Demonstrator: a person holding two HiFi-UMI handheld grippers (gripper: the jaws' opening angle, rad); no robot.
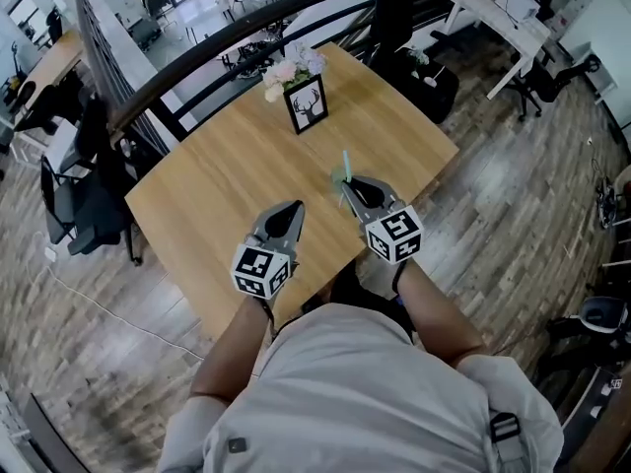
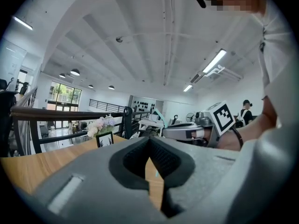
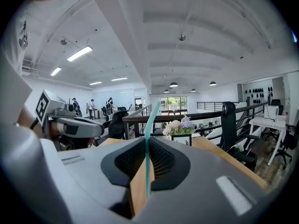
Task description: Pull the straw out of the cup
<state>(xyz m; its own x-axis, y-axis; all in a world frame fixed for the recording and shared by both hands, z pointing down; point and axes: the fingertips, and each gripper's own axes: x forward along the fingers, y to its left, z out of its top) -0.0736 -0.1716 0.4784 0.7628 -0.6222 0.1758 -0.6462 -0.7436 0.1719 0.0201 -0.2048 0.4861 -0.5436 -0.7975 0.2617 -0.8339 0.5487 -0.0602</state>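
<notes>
My right gripper point(image 1: 347, 187) is shut on a thin teal straw point(image 1: 346, 162), which stands upright between its pads point(image 3: 148, 139) and pokes up past the tips. A small pale green shape point(image 1: 338, 177) lies at the straw's foot in the head view; I cannot tell if it is the cup. Neither gripper view shows a cup. My left gripper point(image 1: 296, 208) is beside the right one over the table's near edge, its jaw tips point(image 2: 149, 141) together with nothing between them. The left gripper view catches the right gripper point(image 2: 187, 132) and straw point(image 2: 159, 115).
The wooden table point(image 1: 227, 175) carries a framed deer picture point(image 1: 307, 104) with a bunch of flowers point(image 1: 291, 67) at its far side. A dark railing point(image 1: 197, 62) runs behind it. An office chair point(image 1: 74, 200) stands left of the table, white desks point(image 1: 503, 13) at the back right.
</notes>
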